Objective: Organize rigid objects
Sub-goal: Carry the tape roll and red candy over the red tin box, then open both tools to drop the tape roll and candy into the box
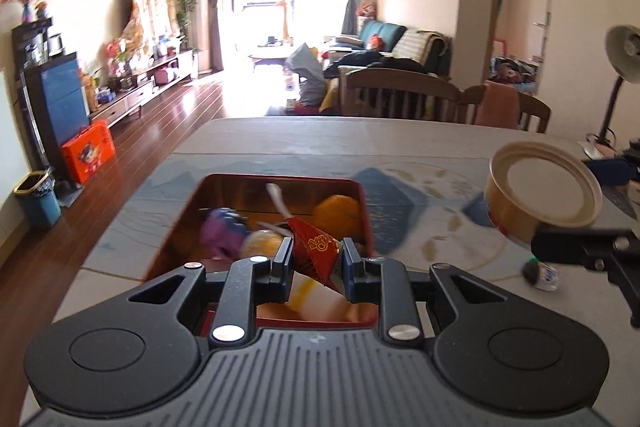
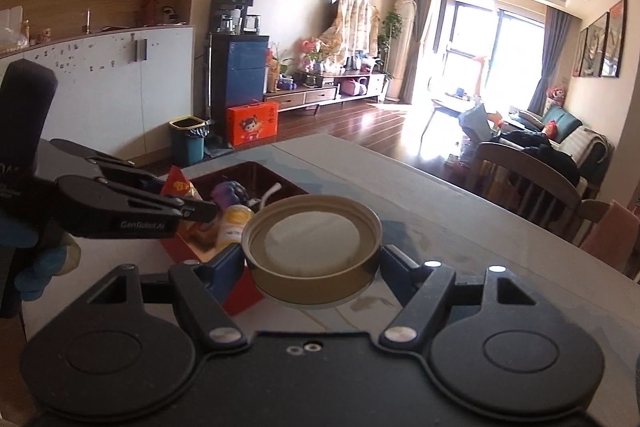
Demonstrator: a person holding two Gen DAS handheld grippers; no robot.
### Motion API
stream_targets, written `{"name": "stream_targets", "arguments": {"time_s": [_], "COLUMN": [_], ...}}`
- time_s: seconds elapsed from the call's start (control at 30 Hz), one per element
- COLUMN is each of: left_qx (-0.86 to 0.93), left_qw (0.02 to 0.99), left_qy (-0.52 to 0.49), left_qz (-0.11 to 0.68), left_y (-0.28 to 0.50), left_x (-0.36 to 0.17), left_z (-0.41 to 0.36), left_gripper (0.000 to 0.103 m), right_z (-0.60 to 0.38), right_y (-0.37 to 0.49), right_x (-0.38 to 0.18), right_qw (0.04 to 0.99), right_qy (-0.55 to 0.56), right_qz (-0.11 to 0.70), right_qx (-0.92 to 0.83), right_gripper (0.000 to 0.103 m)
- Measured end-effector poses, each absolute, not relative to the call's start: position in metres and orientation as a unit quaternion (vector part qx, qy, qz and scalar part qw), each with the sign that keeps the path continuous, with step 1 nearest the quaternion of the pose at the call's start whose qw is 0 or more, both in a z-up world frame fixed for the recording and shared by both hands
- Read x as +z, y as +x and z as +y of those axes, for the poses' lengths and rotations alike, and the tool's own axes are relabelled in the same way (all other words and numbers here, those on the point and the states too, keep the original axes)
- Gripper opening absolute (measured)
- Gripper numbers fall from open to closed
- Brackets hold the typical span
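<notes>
Presently mid-carry, both loads above the red tray [image 1: 362, 205], landmark for all below.

Left gripper [image 1: 315, 257]: clenched on a red foil packet [image 1: 316, 249], held over the tray's near end. Packet pinched at its middle, tail drooping past the pads.

Right gripper [image 2: 312, 259]: grasping a gold tin [image 2: 314, 251] across its full width, jaws spread wide to fit; held aloft off the tray's right side, clear of the table [image 1: 400, 147].

In the tray: purple item [image 1: 222, 231], orange fruit [image 1: 340, 213], yellow-labelled cup [image 2: 234, 227], white stick [image 1: 276, 199]. Small bottle [image 1: 544, 273] lying on the table to the right of the tray.

Advice for the step:
- Lower the packet to 1 open gap at the near end before letting go; no dropping from height onto the cup.
- Bring the tin in level, from the right, only once the left gripper is clear, to avoid the 2 tools colliding over the tray.
- Seat the tin flat; probably tight room, so far end likely best.

Writing: "GenRobot.AI" legible on the left gripper's side, right wrist view. Gold characters on the packet, not readable. Cup label too blurred.
</notes>
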State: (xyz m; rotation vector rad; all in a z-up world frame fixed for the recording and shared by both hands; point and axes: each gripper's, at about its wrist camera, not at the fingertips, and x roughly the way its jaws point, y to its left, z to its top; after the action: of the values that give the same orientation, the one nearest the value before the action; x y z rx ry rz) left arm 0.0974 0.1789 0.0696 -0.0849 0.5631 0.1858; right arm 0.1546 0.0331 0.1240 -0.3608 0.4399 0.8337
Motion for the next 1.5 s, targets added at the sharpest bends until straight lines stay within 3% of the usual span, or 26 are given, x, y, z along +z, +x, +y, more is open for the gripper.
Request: {"name": "stream_targets", "arguments": {"time_s": [0.57,1.5], "left_qx": [0.159,0.180], "left_qw": [0.937,0.917], "left_qy": [-0.057,-0.008], "left_qz": [0.306,0.355], "left_y": [0.129,0.161], "left_x": [0.048,0.007], "left_z": [0.252,0.240], "left_gripper": [0.024,0.023], "right_z": [0.112,0.140], "right_y": [0.189,0.194], "right_x": [0.086,0.061], "right_qw": [0.872,0.858], "right_qy": [-0.199,-0.210], "right_qz": [0.228,0.259], "right_qx": [0.385,0.390], "right_gripper": [0.074,0.074]}}
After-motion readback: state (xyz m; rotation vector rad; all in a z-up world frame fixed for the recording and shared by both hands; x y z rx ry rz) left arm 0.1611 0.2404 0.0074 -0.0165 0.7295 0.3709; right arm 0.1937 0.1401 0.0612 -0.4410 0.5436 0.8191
